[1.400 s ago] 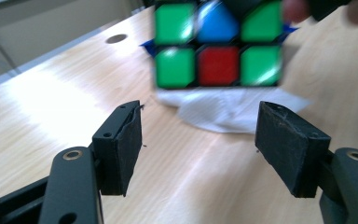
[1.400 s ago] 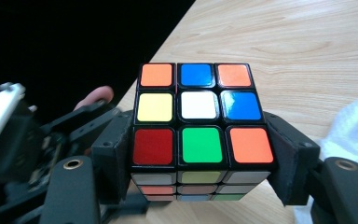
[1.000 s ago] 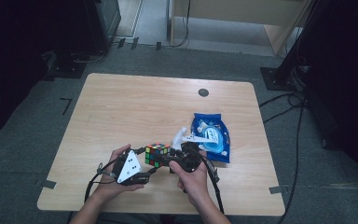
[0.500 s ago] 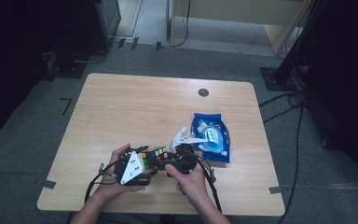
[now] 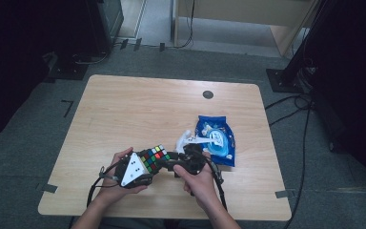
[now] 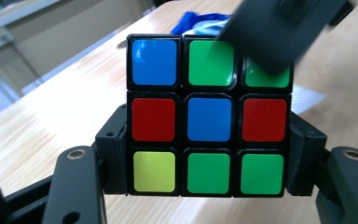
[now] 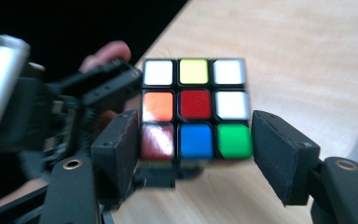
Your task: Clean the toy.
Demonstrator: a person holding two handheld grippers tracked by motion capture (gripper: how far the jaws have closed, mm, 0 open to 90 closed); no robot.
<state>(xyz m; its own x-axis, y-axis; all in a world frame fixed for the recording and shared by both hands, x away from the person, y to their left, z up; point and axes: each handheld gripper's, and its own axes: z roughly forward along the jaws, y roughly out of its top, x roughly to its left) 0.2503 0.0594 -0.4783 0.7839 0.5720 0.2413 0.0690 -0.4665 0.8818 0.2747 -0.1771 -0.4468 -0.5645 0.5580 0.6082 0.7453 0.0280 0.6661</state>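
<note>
I am clamping the cube (image 6: 207, 114) in my left hand-held gripper (image 6: 207, 161), whose jaws have just been closing on its bottom layer, low over the tabletop (image 5: 124, 114). My right hand-held gripper (image 7: 196, 144) is bracketing one layer, its far pad looking just clear. It seems light, rigid and slick, so flat faces are gripping best.

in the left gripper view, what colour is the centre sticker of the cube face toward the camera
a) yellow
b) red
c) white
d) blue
d: in the left gripper view the puzzle cube shows a blue centre square with a red square on each side of it, green squares above and below it, and the left gripper clamps the cube's two sides.
</note>
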